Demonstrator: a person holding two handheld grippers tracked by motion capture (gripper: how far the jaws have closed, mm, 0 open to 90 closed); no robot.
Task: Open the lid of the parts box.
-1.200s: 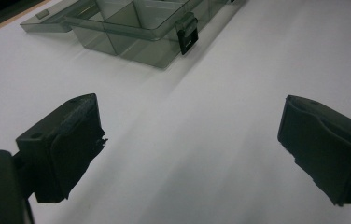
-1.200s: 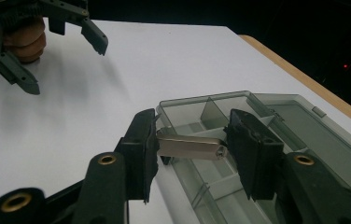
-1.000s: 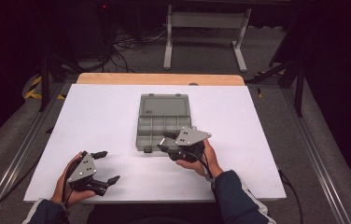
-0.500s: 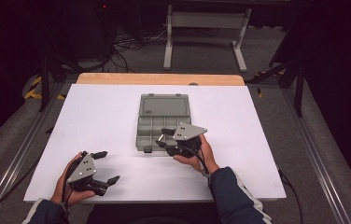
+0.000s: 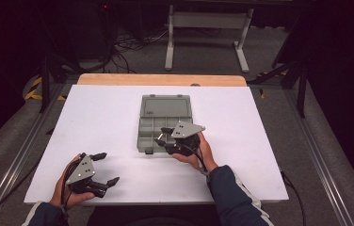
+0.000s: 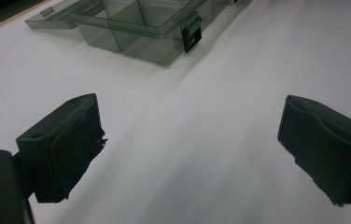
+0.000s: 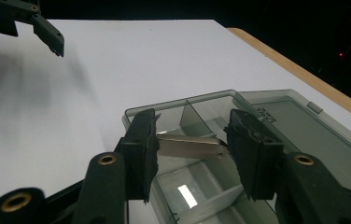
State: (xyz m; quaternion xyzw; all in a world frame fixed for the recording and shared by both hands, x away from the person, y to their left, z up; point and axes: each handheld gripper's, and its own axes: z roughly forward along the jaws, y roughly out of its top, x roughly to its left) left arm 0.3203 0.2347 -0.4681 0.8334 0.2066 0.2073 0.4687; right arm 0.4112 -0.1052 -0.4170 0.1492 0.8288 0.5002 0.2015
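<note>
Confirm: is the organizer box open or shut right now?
Open. The box has its lid folded flat on the table behind it, and its dividers are exposed below the right claw, which grips a metal strip.

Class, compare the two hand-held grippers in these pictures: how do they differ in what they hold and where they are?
The right hand-held gripper grips a flat metal strip between its jaws; the left hand-held gripper stands open with nothing between its jaws. The right one is over the open compartment box; the left one is over bare white table, apart from the box. Both are black, two-jawed, each held in a hand.
</note>
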